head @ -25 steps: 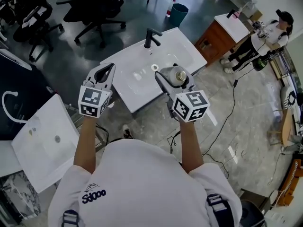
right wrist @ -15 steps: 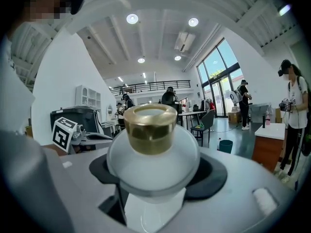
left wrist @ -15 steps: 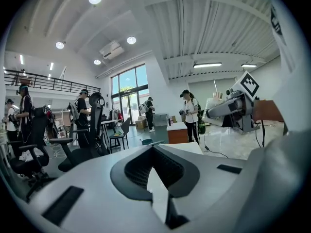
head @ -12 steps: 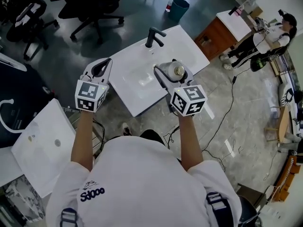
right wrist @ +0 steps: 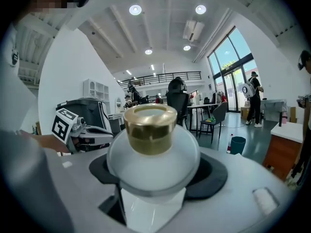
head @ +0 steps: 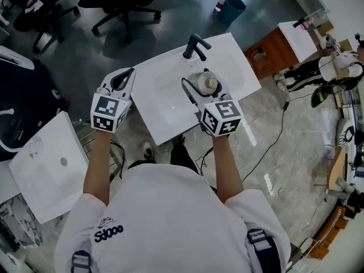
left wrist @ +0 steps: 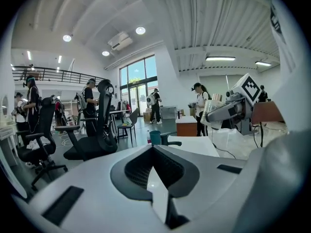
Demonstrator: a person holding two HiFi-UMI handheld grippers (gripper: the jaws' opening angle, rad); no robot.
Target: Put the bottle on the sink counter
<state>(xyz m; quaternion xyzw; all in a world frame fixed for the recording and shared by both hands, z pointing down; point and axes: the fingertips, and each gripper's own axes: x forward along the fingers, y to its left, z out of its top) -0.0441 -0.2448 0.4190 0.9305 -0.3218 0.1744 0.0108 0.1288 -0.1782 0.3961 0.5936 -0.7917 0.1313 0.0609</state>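
- Right claw (head: 203, 81) is closed on the bottle (head: 207, 85). In the right gripper view both jaws press against the frosted white body (right wrist: 153, 166) just under the gold cap (right wrist: 149, 128).
- Your right forearm (head: 223, 166) reaches straight ahead, with the marker cube (head: 220, 117) facing up. This puts the bottle over the white sink worktop (head: 165, 118), in front of the black faucet (head: 195, 45).
- From the left gripper view, the right claw and bottle (left wrist: 214, 111) sit above the worktop surface (left wrist: 194, 143) and do not touch it.
- Left claw (head: 124, 78) has its jaws together with nothing between them. The left gripper view shows the pads (left wrist: 163, 171) meeting in a narrow V.
- Your left forearm (head: 99, 164) is also stretched forward. That claw is at the worktop's left edge, well apart from the bottle.
- The bottle's lower half is hidden behind the jaws in the right gripper view. From the head view you see only its cap and rounded shoulder.
- The claw and bottle cover part of the basin, so you cannot tell which part of the worktop lies directly beneath the bottle.
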